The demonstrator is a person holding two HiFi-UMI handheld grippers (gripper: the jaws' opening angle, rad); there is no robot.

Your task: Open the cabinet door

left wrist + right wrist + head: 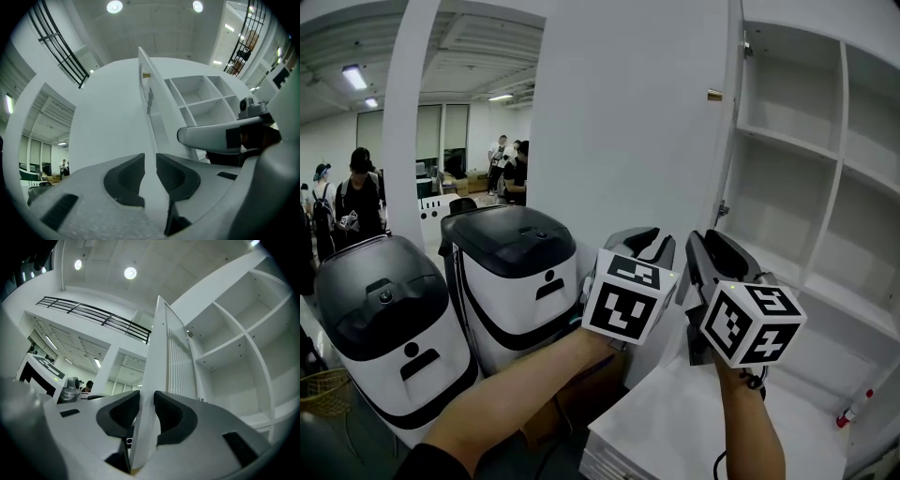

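**Cabinet door swung out, taken at its free edge**

Nearest, the left gripper (149,161) is clamped on the free vertical edge of the cabinet door (156,348). The right gripper (146,401) straddles the same edge low down, near the bottom corner, with its jaws parted and seemingly not pressing. Taking the edge farthest from the hinge (188,333) probably gives the easiest swing. The door's long axis stands upright. Its free edge points toward the person, and the panel juts out from the cabinet front. Beyond it, bare shelves (787,141) lie exposed, so the opening appears nearly complete.
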